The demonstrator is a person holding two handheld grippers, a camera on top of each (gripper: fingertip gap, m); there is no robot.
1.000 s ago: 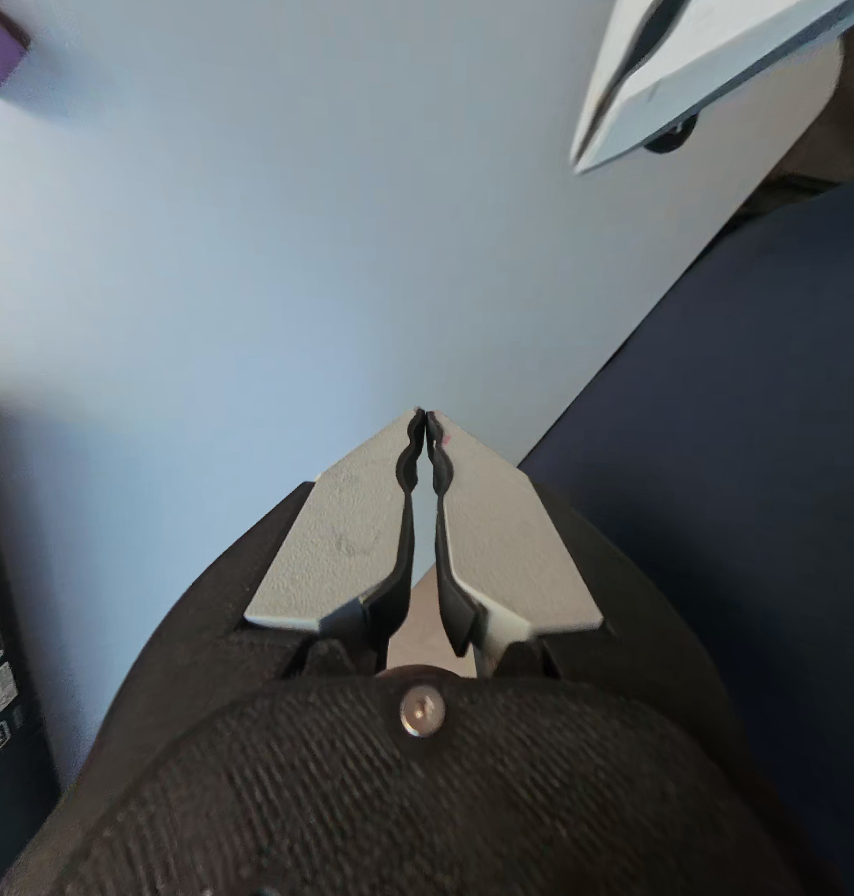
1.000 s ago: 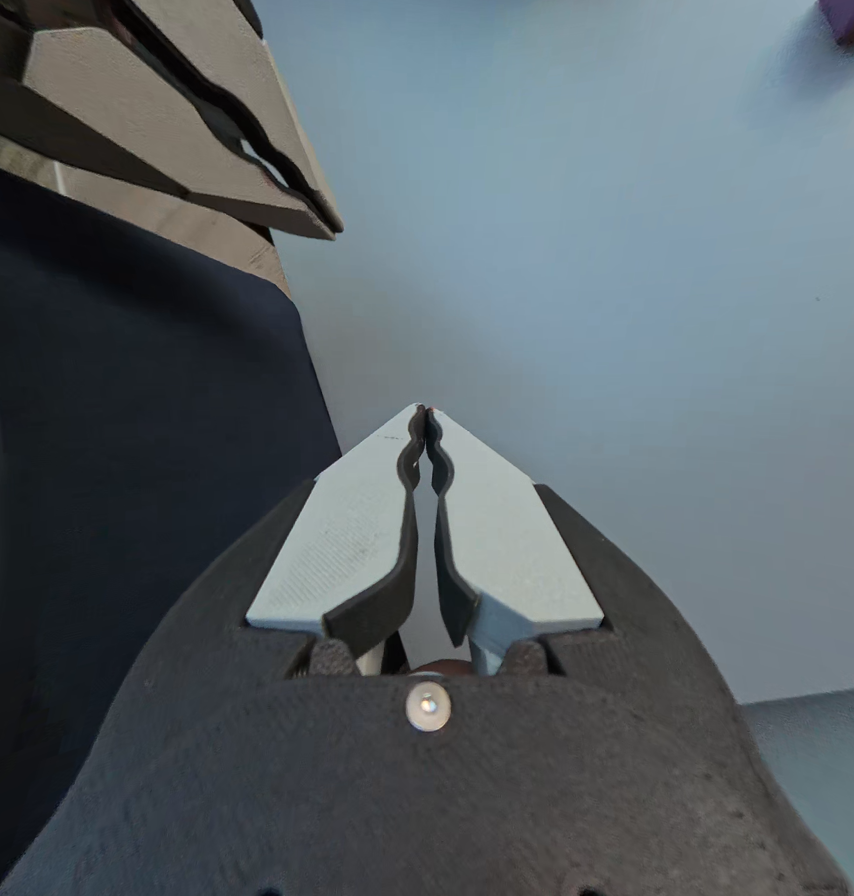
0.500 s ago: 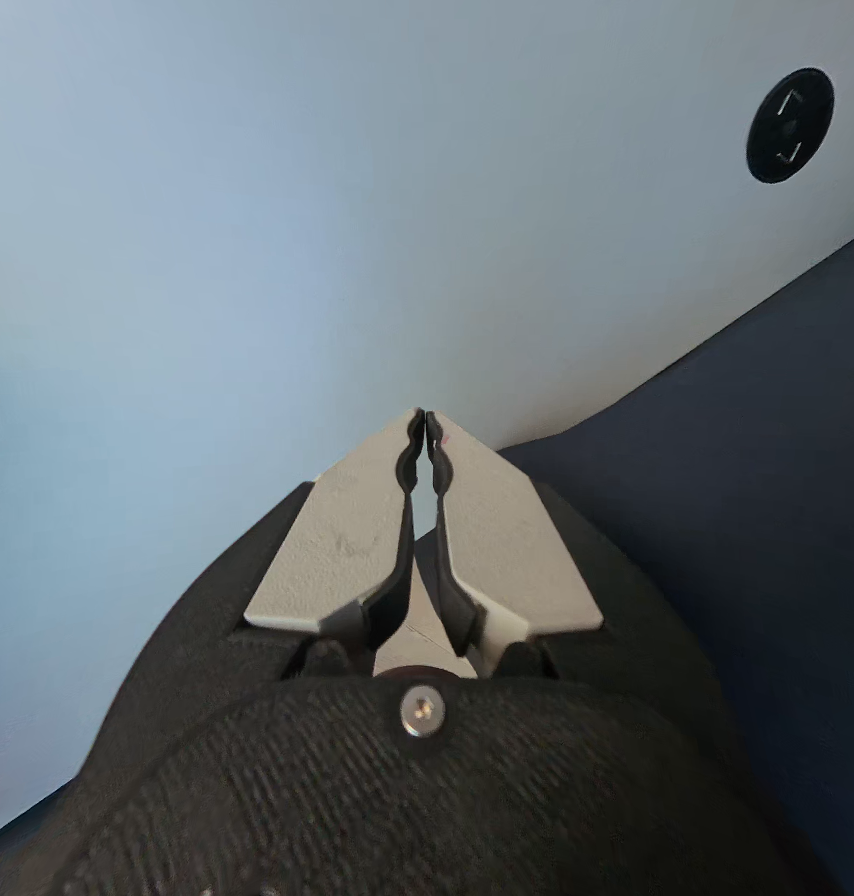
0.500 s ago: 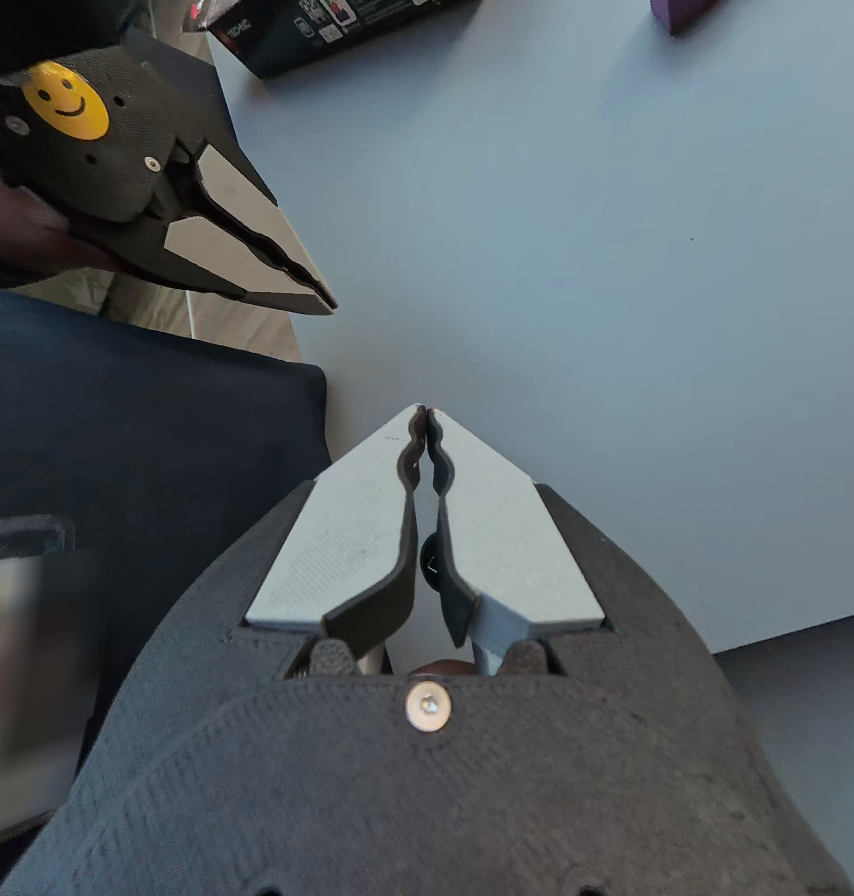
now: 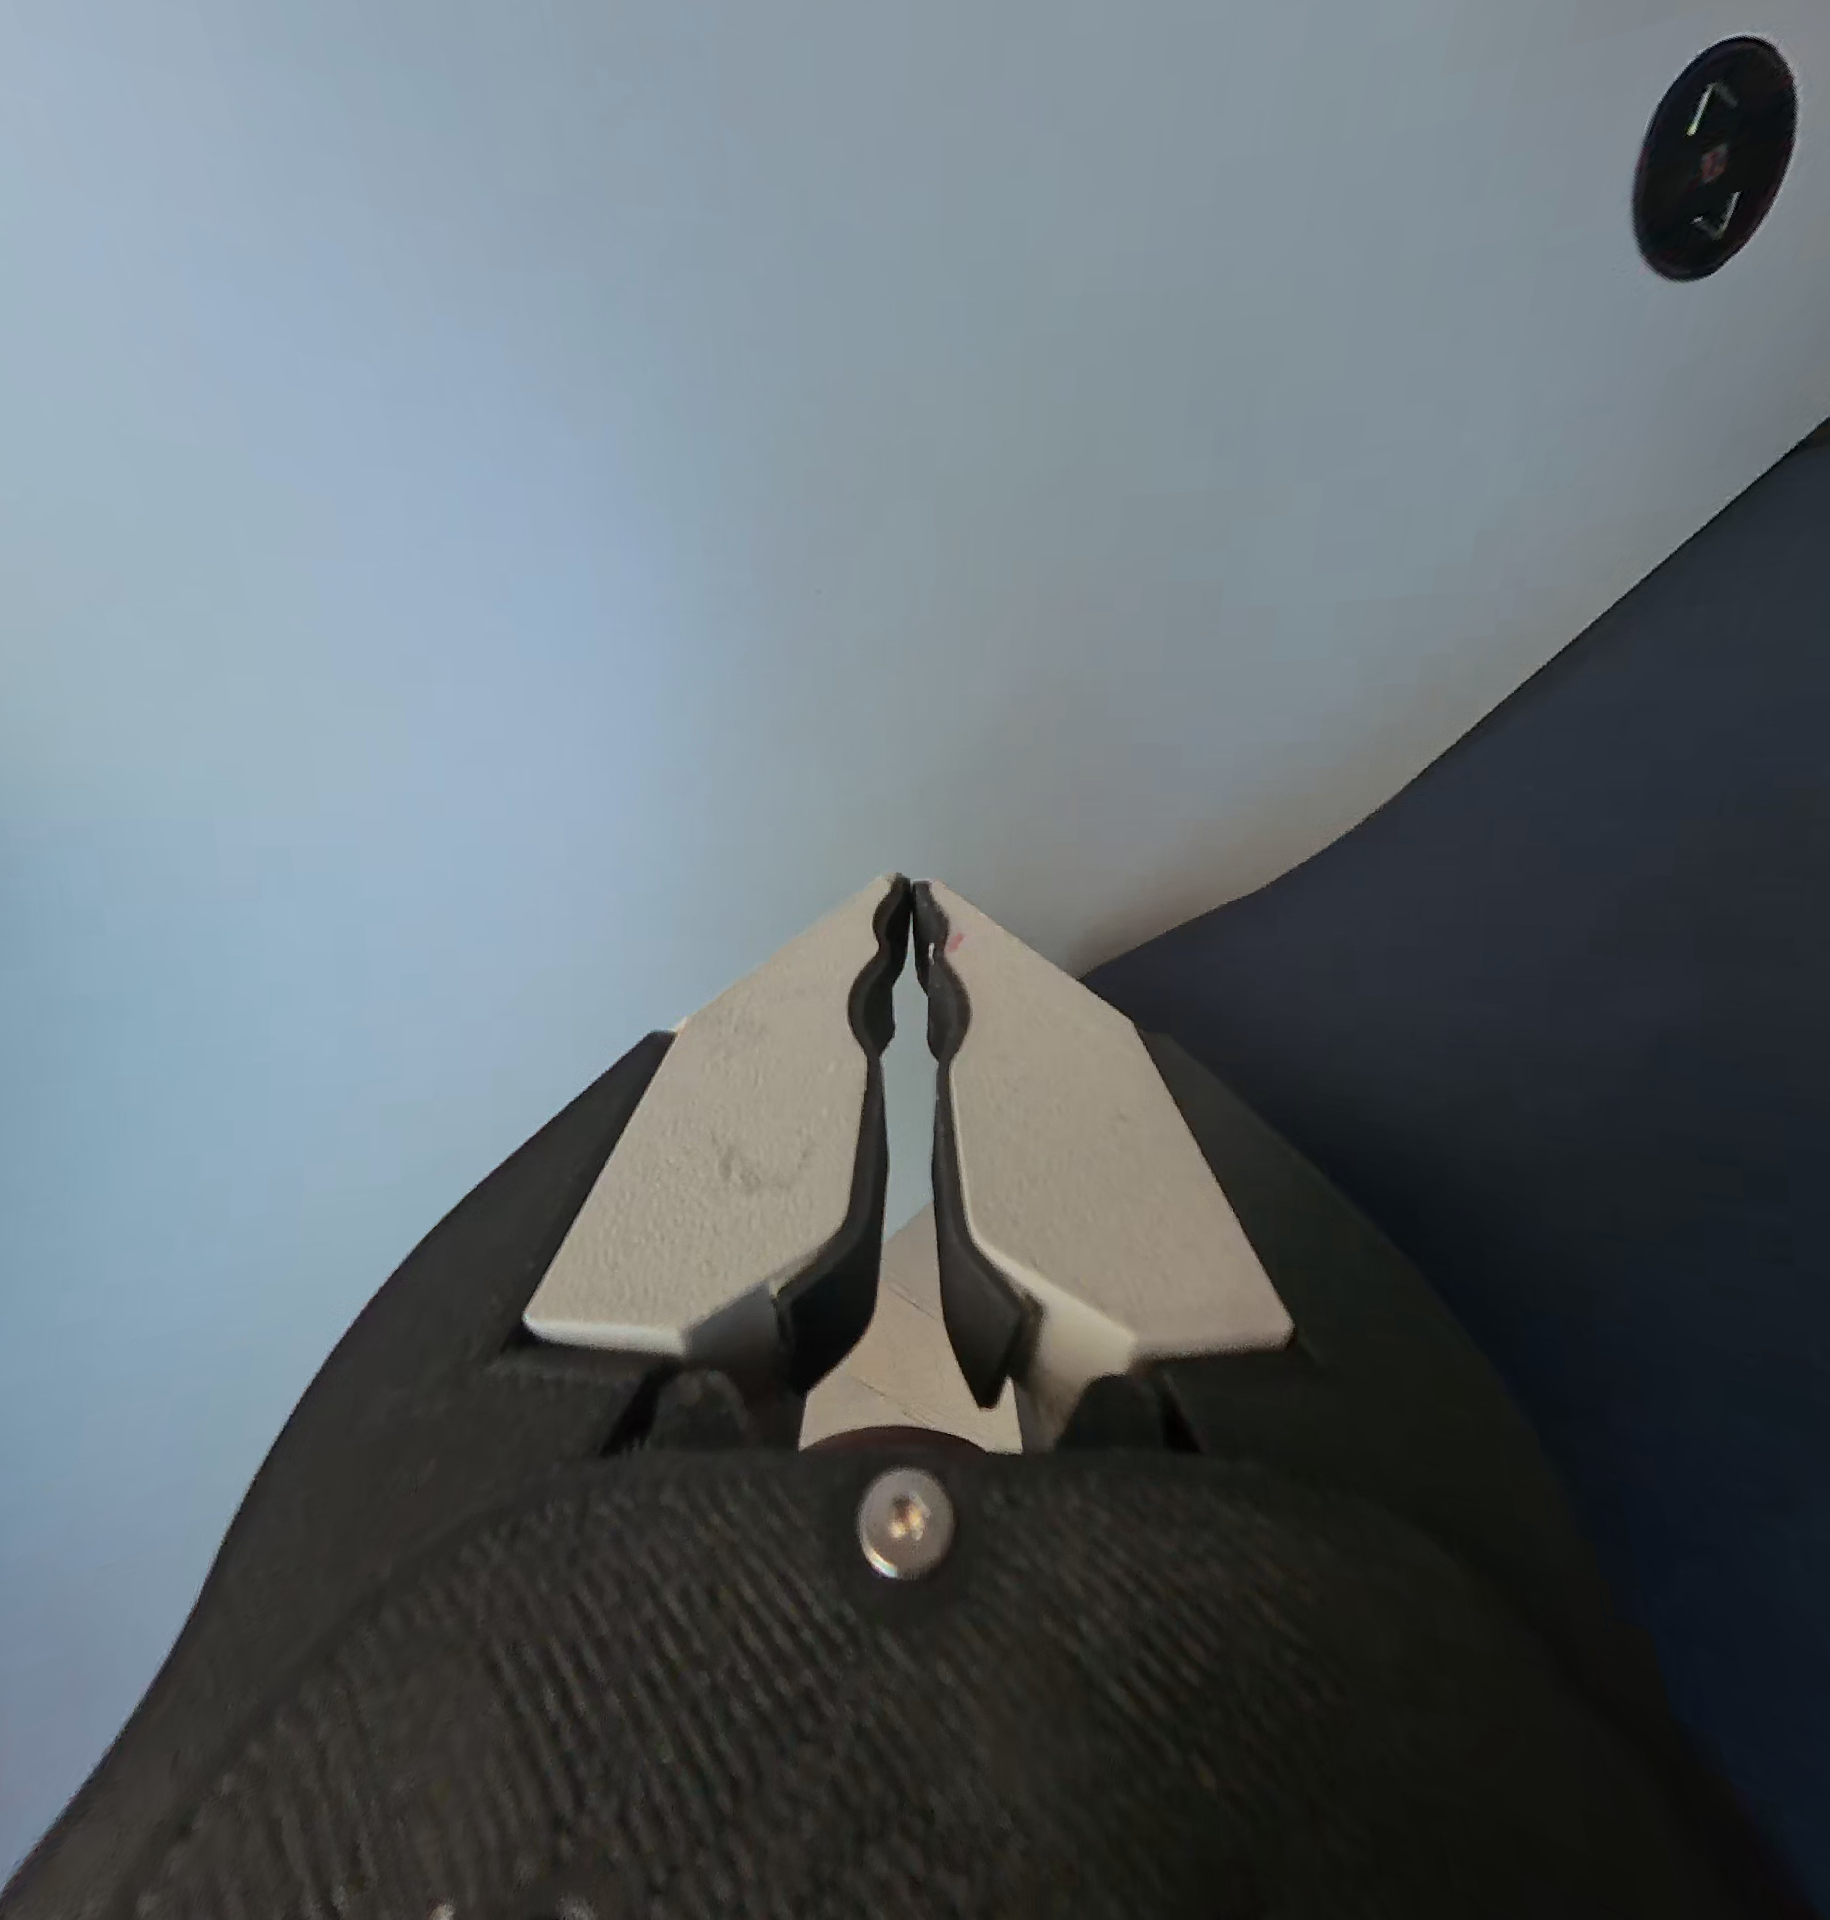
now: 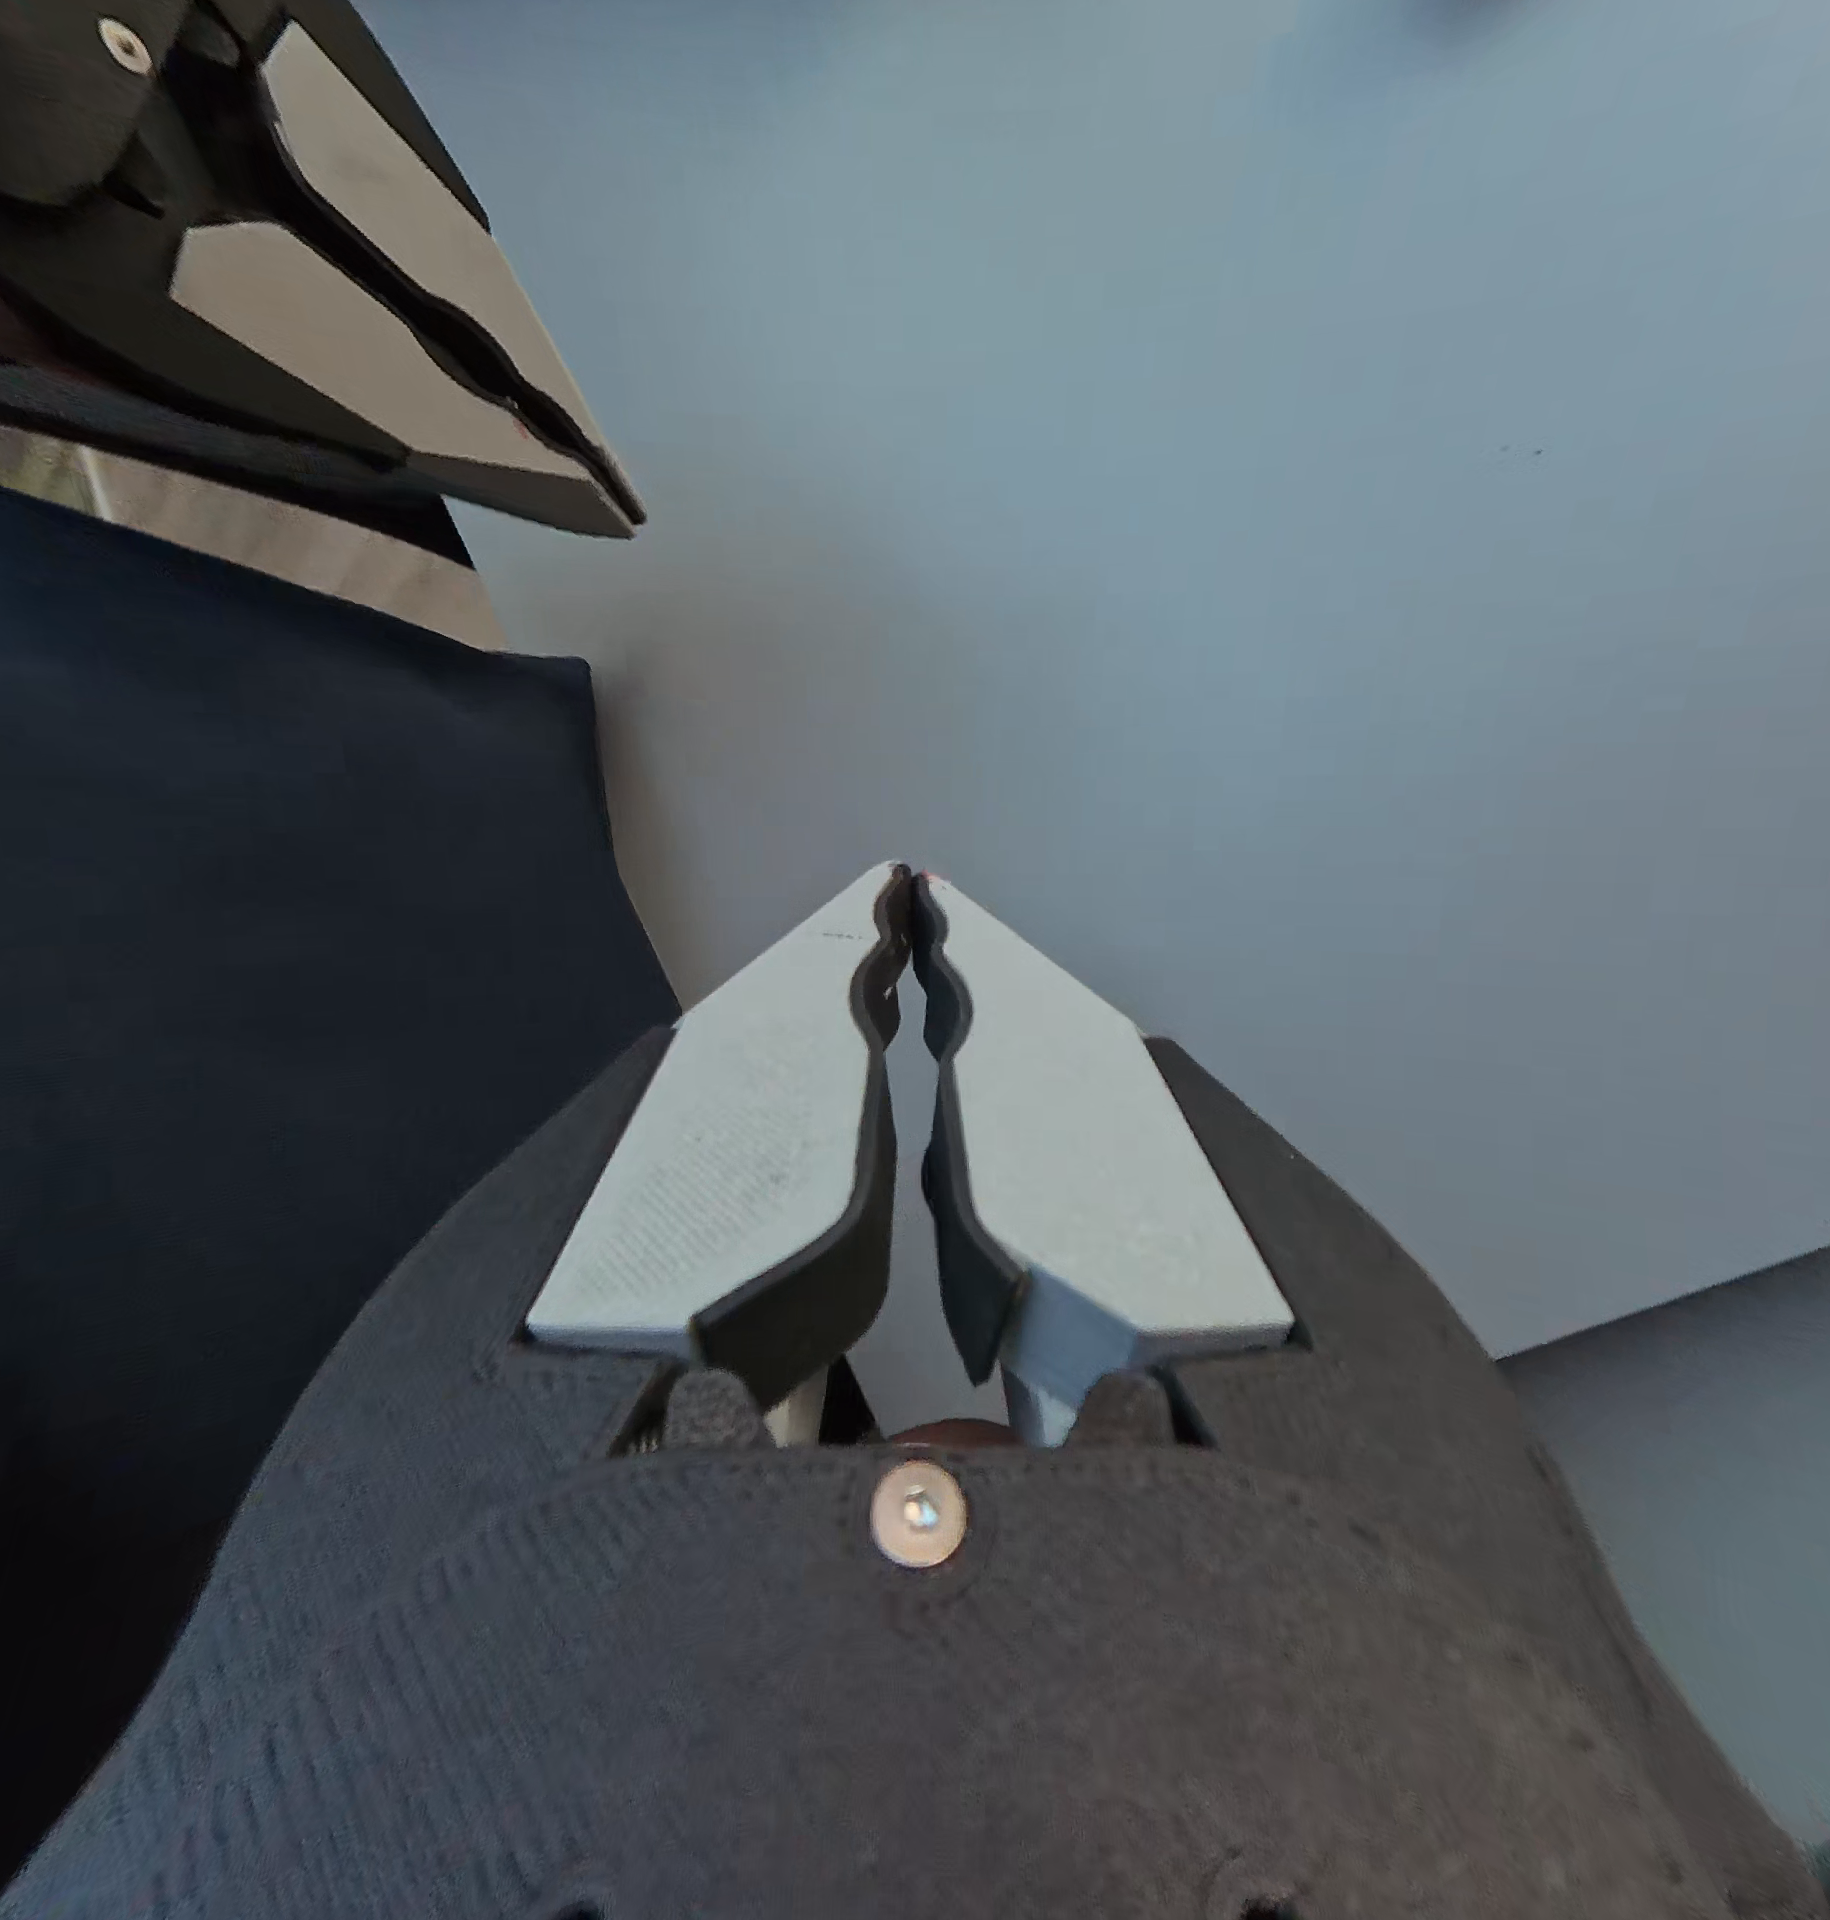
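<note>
My left gripper (image 5: 909, 896) is shut with nothing between its pads and hangs over the pale blue-grey tabletop (image 5: 578, 468), close to its near edge. A round black disc (image 5: 1713, 156) with small marks sits in the tabletop at the upper right. My right gripper (image 6: 909, 883) is also shut and holds nothing, above the same tabletop (image 6: 1306, 520). The left gripper also shows in the right wrist view (image 6: 620, 509) at the upper left, shut, its tip over the table's edge.
Dark navy cloth (image 5: 1513, 1039) on the person lies along the table's edge on the right of the left wrist view and on the left of the right wrist view (image 6: 215, 935). A grey floor (image 6: 1721, 1455) shows at the lower right. My hands' fingertips stand some 15 centimetres from each other. The round black disc (image 5: 1713, 156) lies some 9 centimetres from my right tips, 20 centimetres from my left tips.
Both grippers stayed shut on nothing. The right view swung so the dark box and purple object left the frame; the left gripper looms closer in it. The left view barely shifted.
</note>
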